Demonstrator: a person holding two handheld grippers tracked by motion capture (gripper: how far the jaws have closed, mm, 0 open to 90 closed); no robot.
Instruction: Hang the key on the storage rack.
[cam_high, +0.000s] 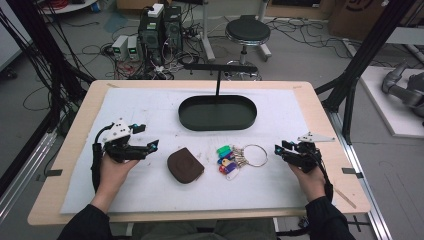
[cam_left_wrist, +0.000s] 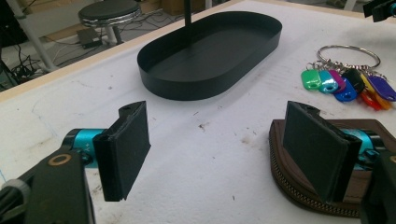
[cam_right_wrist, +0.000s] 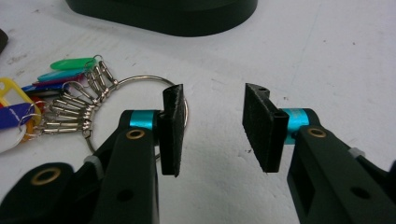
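Key ring (cam_high: 256, 155): we find it on the white mat of the table (cam_high: 75, 145), with its bunch of coloured tags (cam_high: 226, 161) fanned out toward the brown pouch (cam_high: 185, 165).
Direction from right gripper: the ring lies just beyond the right gripper (cam_high: 280, 149), toward table centre; in the right gripper view its wire passes behind the left-hand pad (cam_right_wrist: 172, 130) and the tags (cam_right_wrist: 42, 98) trail off to that side.
Long axis: ring to tags runs roughly across the table, ring end toward the right hand.
Nearer hand: the right, we judge; the left gripper (cam_high: 147, 137) sits well apart, past the pouch.
Right gripper state: jaws part-spread, nothing pinched; bare mat between the pads.
Left gripper state: jaws spread wide, empty; one pad (cam_left_wrist: 317, 149) hangs over the pouch (cam_left_wrist: 299, 196).
Black tray (cam_high: 217, 112): empty, behind the ring, with an upright post.
Coming move, our reading: the right gripper needs a slight shift toward the ring to bring the wire between the pads.
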